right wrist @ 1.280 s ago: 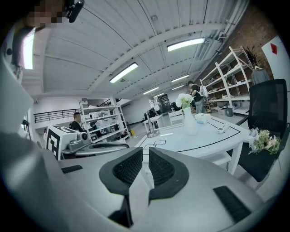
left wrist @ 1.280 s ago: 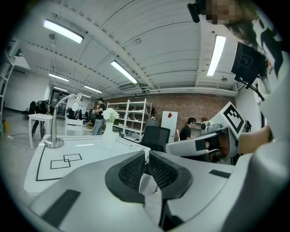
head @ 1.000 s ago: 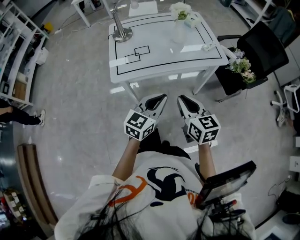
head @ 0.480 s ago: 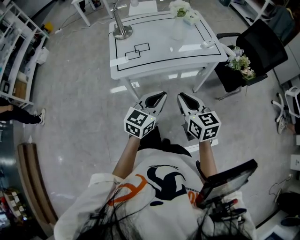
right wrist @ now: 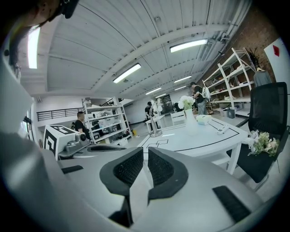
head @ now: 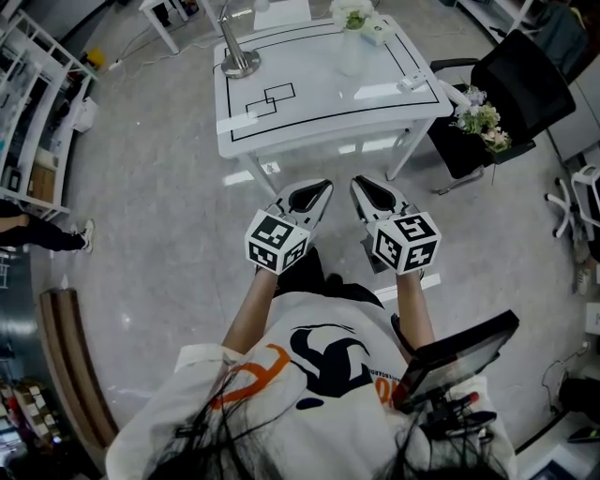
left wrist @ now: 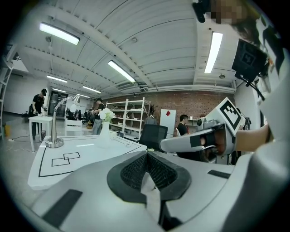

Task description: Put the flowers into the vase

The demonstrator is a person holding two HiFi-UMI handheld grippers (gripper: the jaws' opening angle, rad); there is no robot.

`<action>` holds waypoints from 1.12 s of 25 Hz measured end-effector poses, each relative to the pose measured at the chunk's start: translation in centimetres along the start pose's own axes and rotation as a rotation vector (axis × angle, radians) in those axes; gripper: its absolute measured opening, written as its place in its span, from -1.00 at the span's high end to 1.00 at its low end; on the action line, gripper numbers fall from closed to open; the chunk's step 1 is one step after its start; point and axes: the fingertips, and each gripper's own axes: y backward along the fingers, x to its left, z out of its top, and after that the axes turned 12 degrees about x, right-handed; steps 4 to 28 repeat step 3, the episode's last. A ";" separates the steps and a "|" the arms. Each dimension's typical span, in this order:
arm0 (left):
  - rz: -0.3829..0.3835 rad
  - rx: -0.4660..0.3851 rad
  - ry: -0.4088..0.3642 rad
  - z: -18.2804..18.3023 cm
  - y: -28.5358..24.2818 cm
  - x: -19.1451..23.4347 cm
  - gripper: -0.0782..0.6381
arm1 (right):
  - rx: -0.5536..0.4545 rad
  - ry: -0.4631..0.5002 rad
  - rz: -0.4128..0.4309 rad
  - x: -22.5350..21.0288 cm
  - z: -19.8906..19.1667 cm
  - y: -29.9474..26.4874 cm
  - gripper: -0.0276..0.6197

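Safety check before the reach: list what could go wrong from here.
The flowers lie loose on the chair; a clumsy grab may knock them to the floor. The vase is slim and already holds blooms; pushing more stems in may tip it.

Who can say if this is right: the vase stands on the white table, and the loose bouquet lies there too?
No: the vase stands on the white table, but the loose bouquet lies on the black chair; see the head view.
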 end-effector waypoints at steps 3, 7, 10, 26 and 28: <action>-0.003 -0.001 -0.001 0.1 -0.2 -0.1 0.75 | 0.002 0.002 0.002 -0.1 0.0 -0.1 0.78; -0.003 -0.001 -0.001 0.1 -0.2 -0.1 0.75 | 0.002 0.002 0.002 -0.1 0.0 -0.1 0.78; -0.003 -0.001 -0.001 0.1 -0.2 -0.1 0.75 | 0.002 0.002 0.002 -0.1 0.0 -0.1 0.78; -0.003 -0.001 -0.001 0.1 -0.2 -0.1 0.75 | 0.002 0.002 0.002 -0.1 0.0 -0.1 0.78; -0.003 -0.001 -0.001 0.1 -0.2 -0.1 0.75 | 0.002 0.002 0.002 -0.1 0.0 -0.1 0.78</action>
